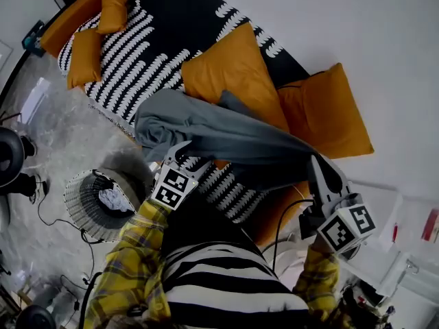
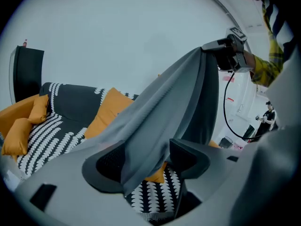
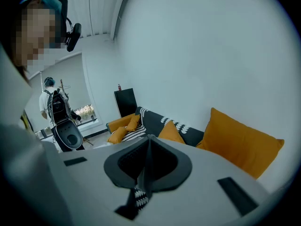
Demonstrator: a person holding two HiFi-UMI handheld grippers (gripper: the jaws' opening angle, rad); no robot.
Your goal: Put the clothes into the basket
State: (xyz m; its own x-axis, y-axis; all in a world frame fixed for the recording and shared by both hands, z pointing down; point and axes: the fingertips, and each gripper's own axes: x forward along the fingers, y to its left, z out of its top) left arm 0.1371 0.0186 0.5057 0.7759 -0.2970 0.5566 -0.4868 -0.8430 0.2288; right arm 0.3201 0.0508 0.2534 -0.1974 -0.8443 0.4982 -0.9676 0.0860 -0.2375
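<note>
One grey garment (image 1: 226, 139) is held above the sofa (image 1: 164, 40), clenched in the right tongs (image 1: 321, 172) and draped loosely between the released left tongs (image 1: 180, 155). One basket (image 1: 75, 205) is seen on the floor (image 1: 62, 142) beside the sofa.

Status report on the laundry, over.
Left tongs open, grey garment draped between. Right tongs shut on its other end. Basket down at left, nothing seen blocking.

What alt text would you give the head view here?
A grey garment hangs stretched between the right tool, shut on it, and the open left tool, above a patterned sofa with orange cushions. A basket stands on the floor at left.
</note>
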